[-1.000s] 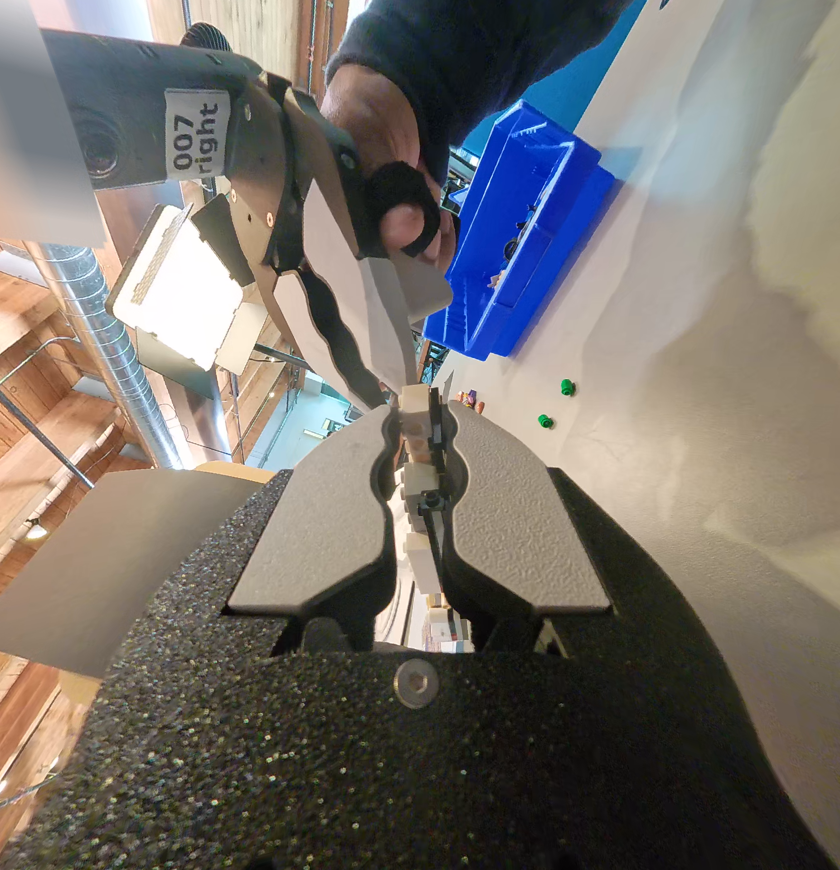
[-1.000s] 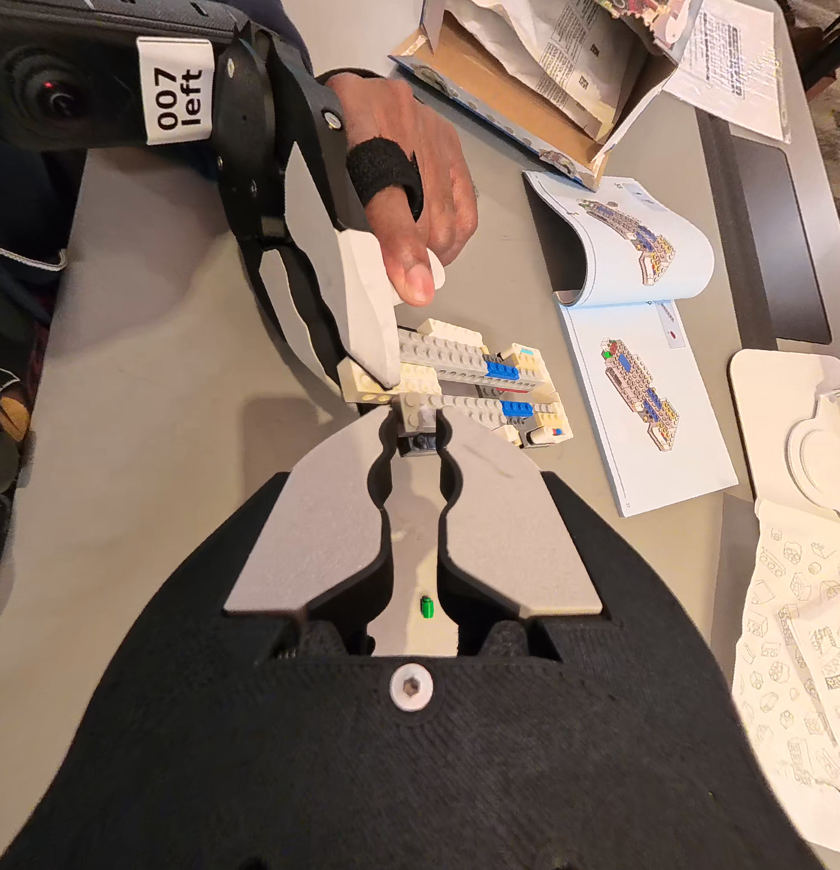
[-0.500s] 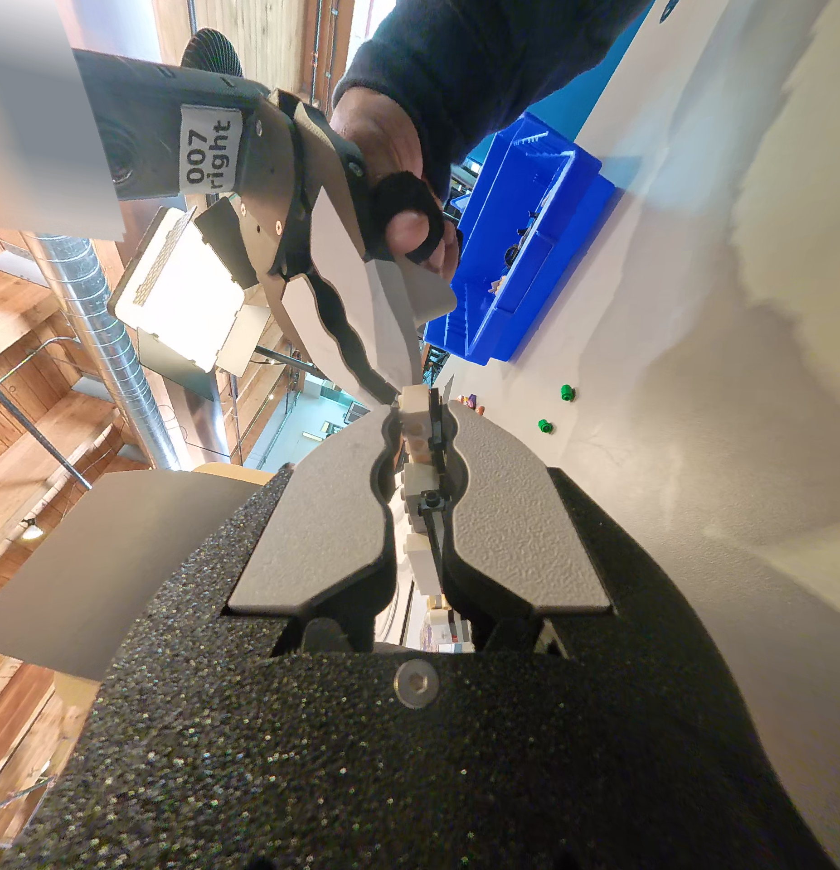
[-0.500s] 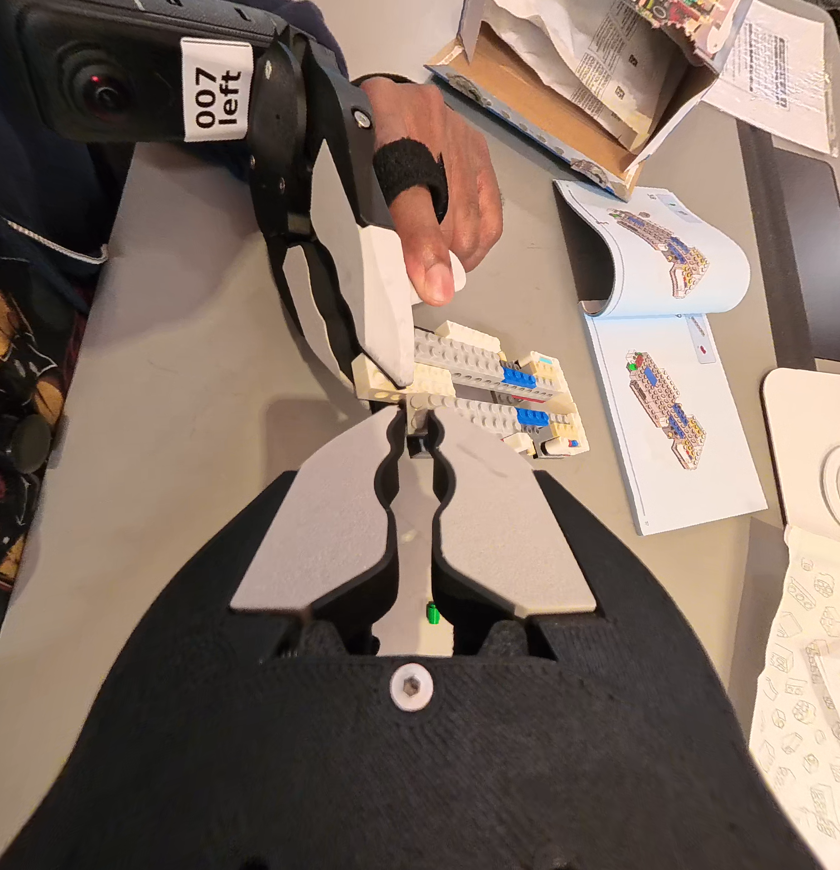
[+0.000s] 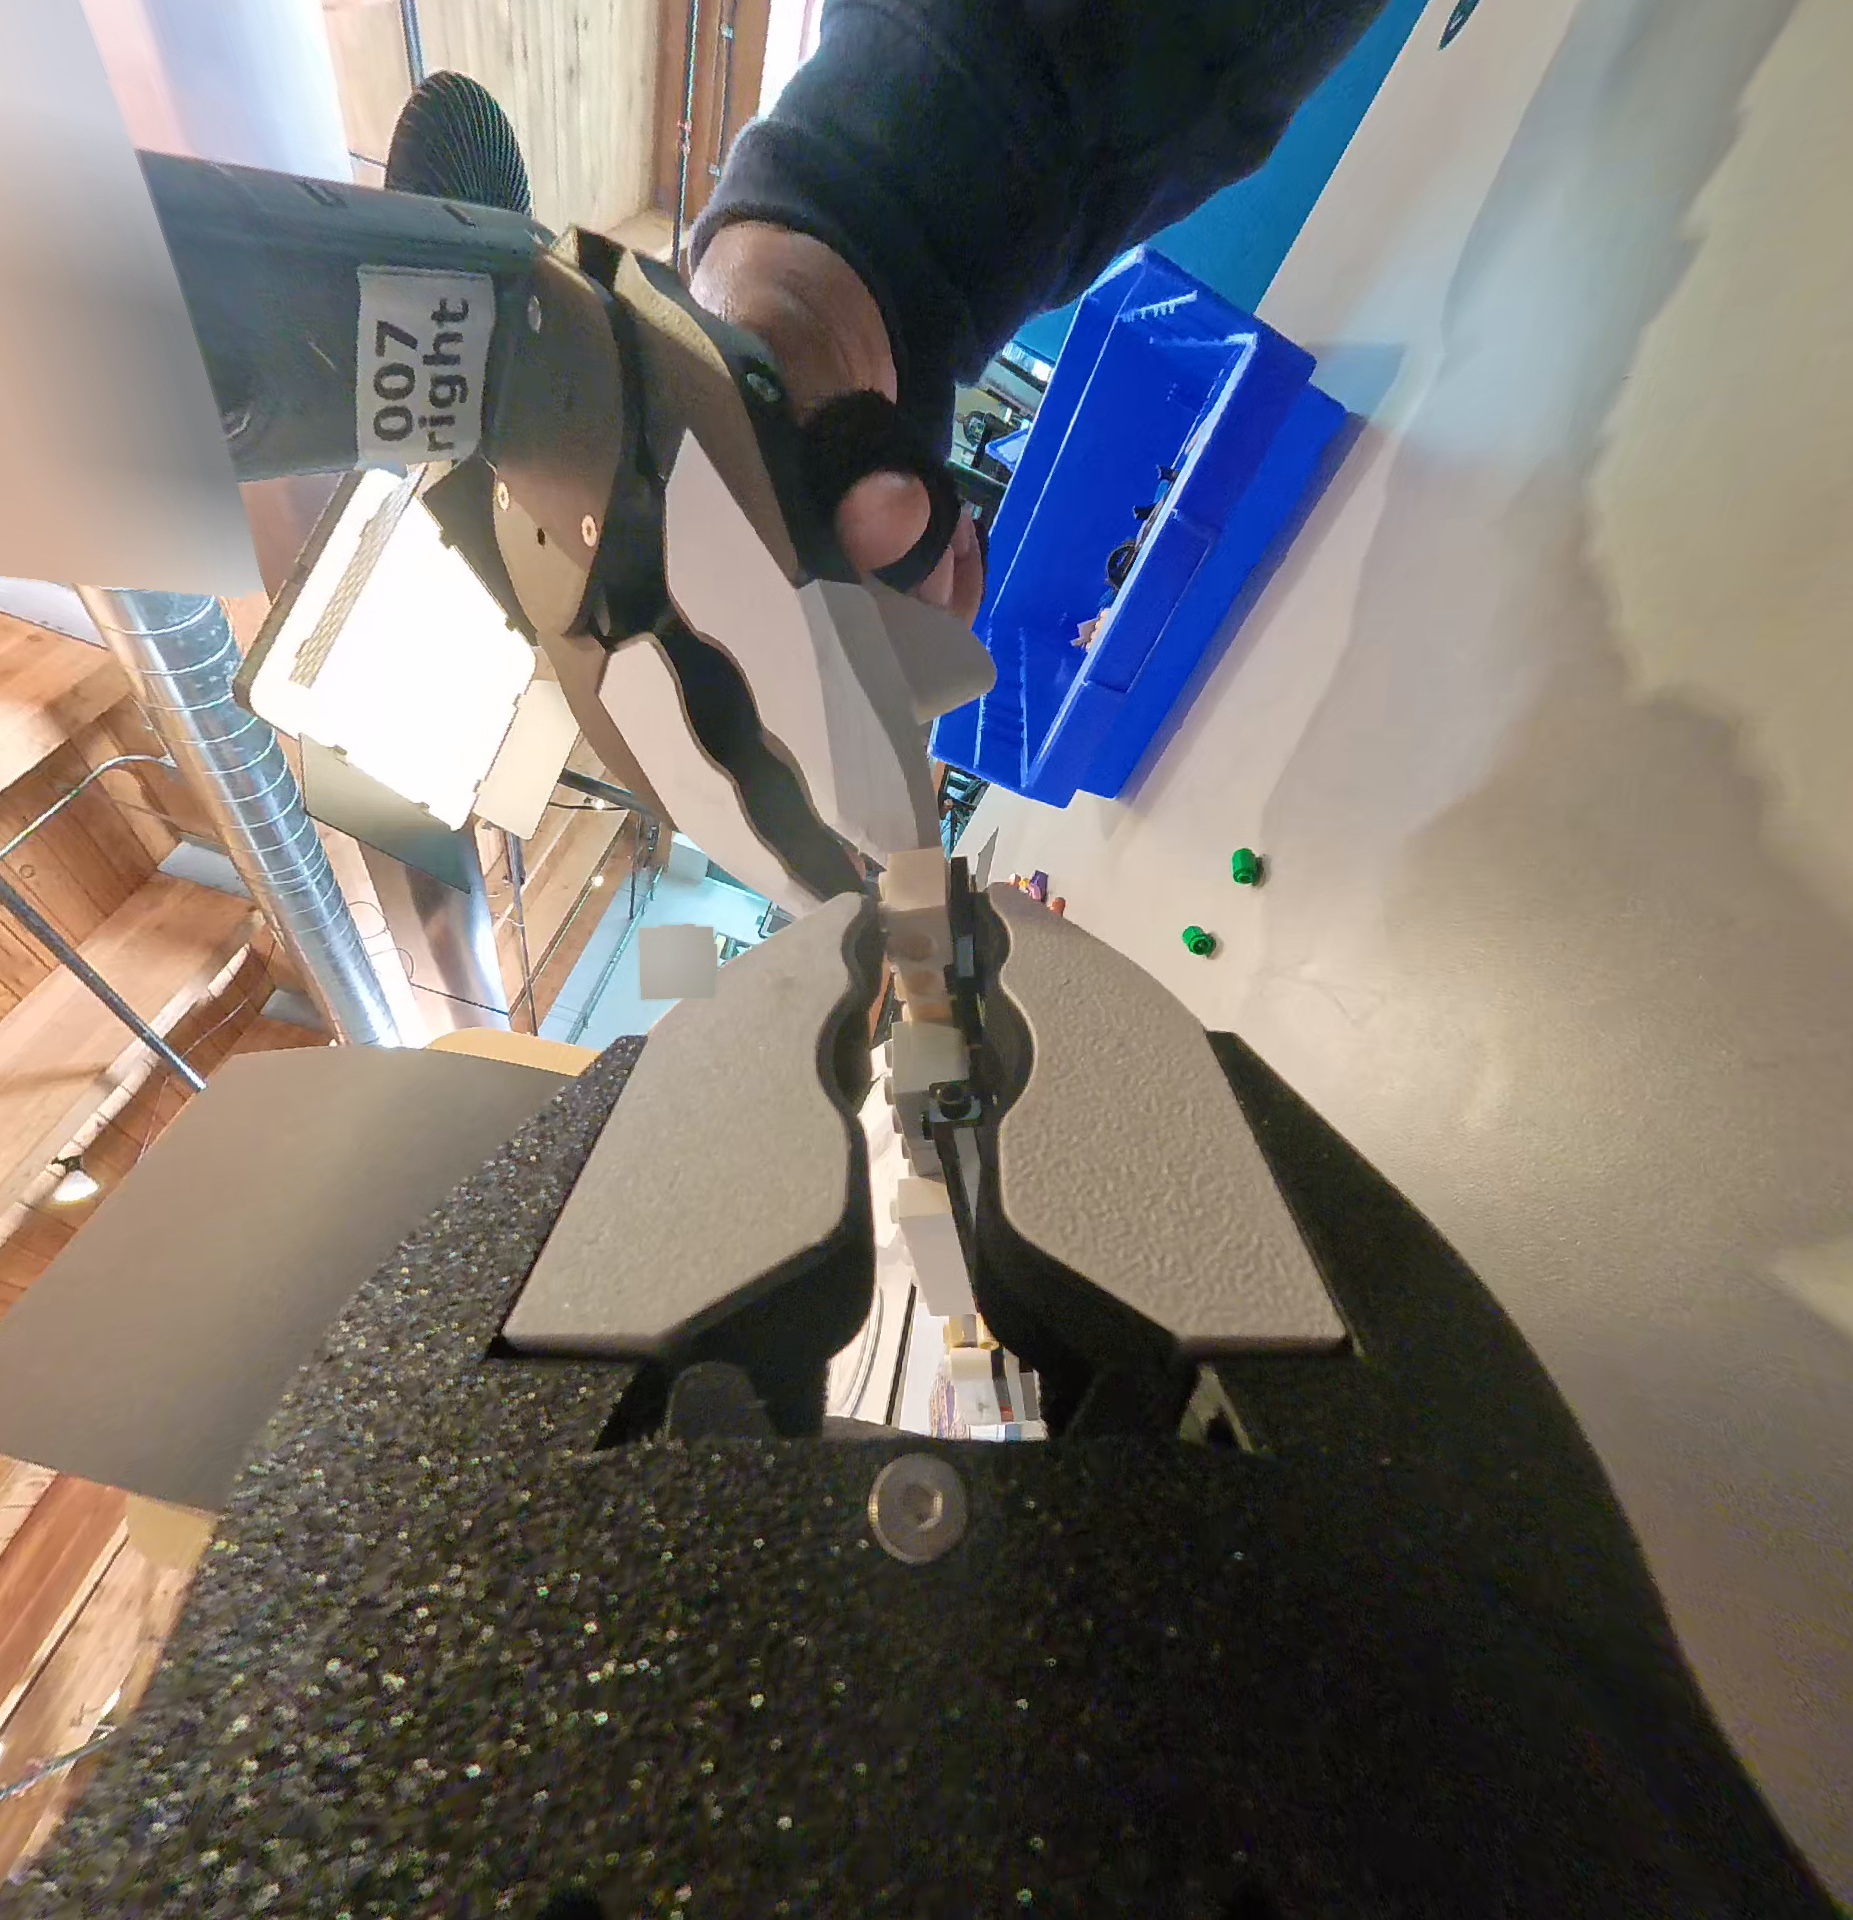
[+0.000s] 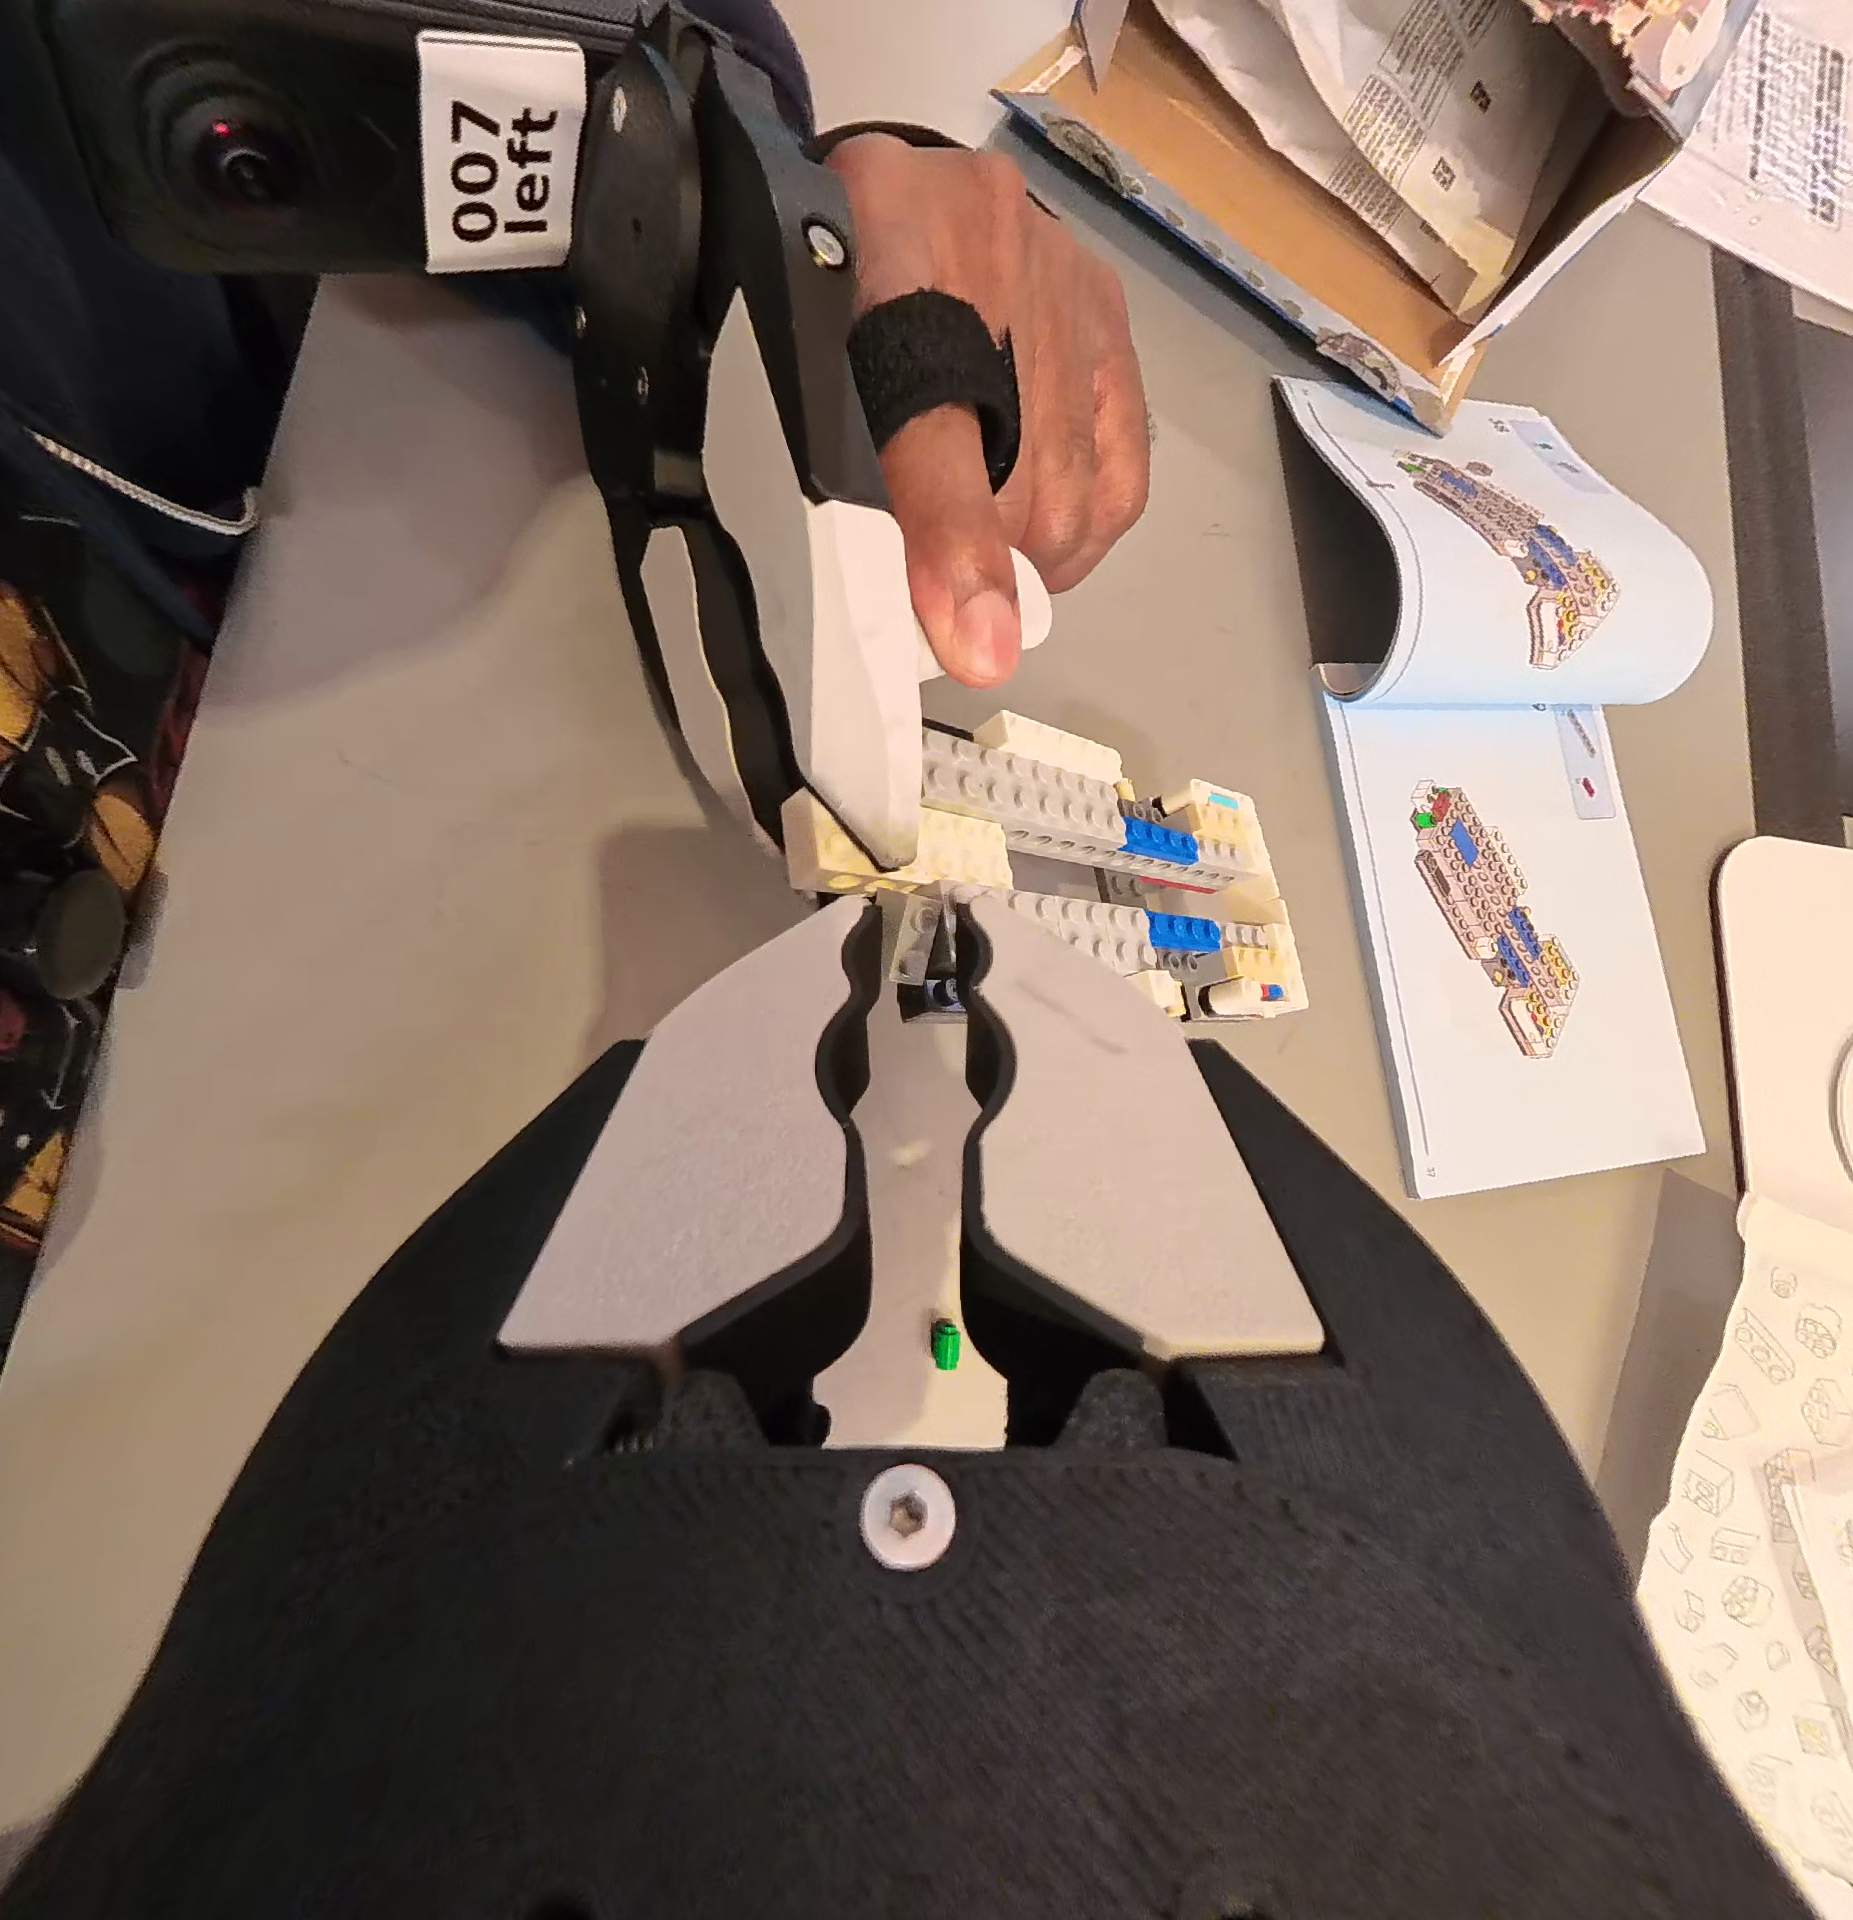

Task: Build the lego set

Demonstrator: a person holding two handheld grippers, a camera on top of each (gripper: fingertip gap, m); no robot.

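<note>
The left gripper (image 6: 849, 847) clamps the brick model (image 6: 1067, 821) above the tabletop (image 6: 402, 790). The right gripper (image 6: 927, 935) grips a small grey piece (image 6: 917, 935) at the model's 6 o'clock edge; holding both steady seems wise.

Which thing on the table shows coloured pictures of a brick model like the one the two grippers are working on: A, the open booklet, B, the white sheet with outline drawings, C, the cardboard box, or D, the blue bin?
A: in the right wrist view the open booklet lies right of the brick model, its pages printed with a similar cream, grey and blue build.
</note>
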